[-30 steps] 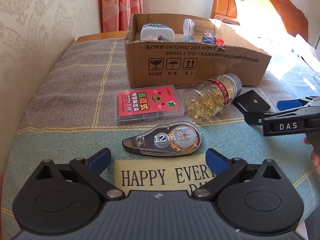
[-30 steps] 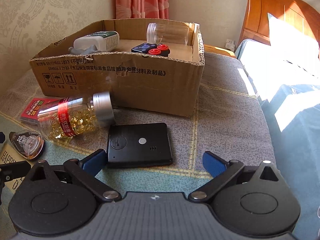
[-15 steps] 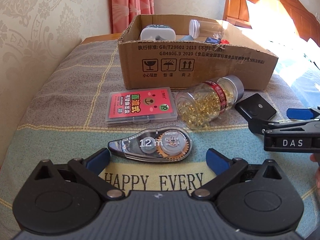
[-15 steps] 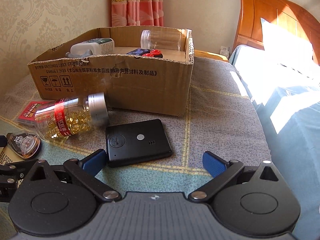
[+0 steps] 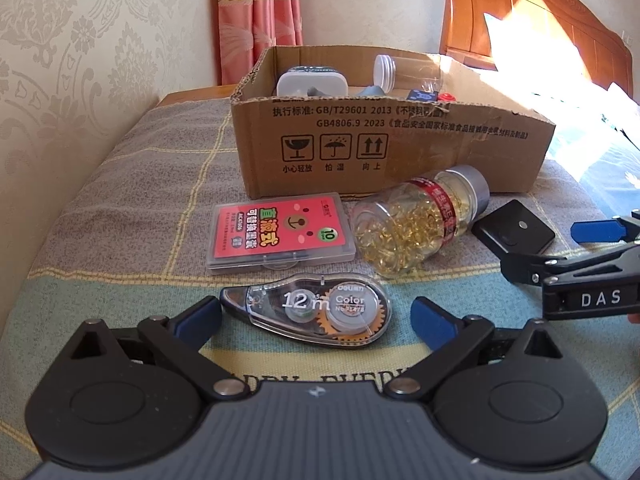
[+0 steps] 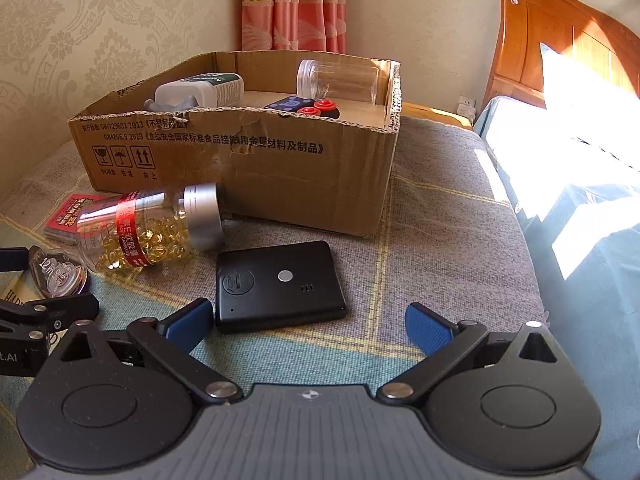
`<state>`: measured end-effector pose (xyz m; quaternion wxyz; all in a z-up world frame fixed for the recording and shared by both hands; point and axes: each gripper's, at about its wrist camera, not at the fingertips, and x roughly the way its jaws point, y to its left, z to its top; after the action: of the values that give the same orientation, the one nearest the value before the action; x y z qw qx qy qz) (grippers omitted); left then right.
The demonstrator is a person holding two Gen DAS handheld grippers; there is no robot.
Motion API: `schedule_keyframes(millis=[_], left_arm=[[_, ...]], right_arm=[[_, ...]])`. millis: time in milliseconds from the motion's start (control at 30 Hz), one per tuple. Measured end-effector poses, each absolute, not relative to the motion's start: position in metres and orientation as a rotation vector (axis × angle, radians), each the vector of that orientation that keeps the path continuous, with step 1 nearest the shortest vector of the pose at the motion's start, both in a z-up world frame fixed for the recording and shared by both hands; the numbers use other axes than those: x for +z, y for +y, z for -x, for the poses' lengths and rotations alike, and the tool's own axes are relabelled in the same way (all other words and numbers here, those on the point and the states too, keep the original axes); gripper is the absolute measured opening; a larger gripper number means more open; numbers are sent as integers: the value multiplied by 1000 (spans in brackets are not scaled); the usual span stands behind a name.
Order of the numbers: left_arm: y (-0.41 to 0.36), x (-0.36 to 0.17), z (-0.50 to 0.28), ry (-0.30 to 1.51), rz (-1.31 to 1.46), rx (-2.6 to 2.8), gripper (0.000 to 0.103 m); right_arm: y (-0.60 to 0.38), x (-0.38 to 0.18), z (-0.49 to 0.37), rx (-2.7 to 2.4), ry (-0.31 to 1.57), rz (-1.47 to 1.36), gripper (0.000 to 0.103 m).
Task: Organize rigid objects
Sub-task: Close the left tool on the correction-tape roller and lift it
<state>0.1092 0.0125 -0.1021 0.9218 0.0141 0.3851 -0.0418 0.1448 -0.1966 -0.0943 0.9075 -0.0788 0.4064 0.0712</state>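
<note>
A clear correction-tape dispenser [image 5: 316,310] lies on the blanket between the open jaws of my left gripper [image 5: 316,320], untouched. A flat black device [image 6: 278,285] lies just ahead of my open right gripper [image 6: 307,326], beside its left finger. A jar of yellow capsules [image 5: 420,222] lies on its side, and a red-labelled plastic case [image 5: 280,234] lies flat, both in front of the cardboard box [image 5: 392,148]. The box holds a white bottle [image 6: 200,90], a clear jar [image 6: 338,80] and a small controller with red buttons [image 6: 306,108].
The objects lie on a grey and teal blanket [image 6: 448,248] over a bed. A wooden headboard [image 6: 560,40] stands at the back right, a wallpapered wall [image 5: 80,60] at the left. The right gripper [image 5: 588,268] shows at the left wrist view's right edge.
My left gripper has moved forward and lower, so the tape dispenser now lies between its fingers. My right gripper has closed in on the black device.
</note>
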Motion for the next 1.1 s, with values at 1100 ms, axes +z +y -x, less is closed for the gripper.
schedule_keyframes(millis=[1100], left_arm=[[31, -99, -117, 792, -93, -247, 93]], right_arm=[[-181, -91, -170, 411, 860, 271, 93]])
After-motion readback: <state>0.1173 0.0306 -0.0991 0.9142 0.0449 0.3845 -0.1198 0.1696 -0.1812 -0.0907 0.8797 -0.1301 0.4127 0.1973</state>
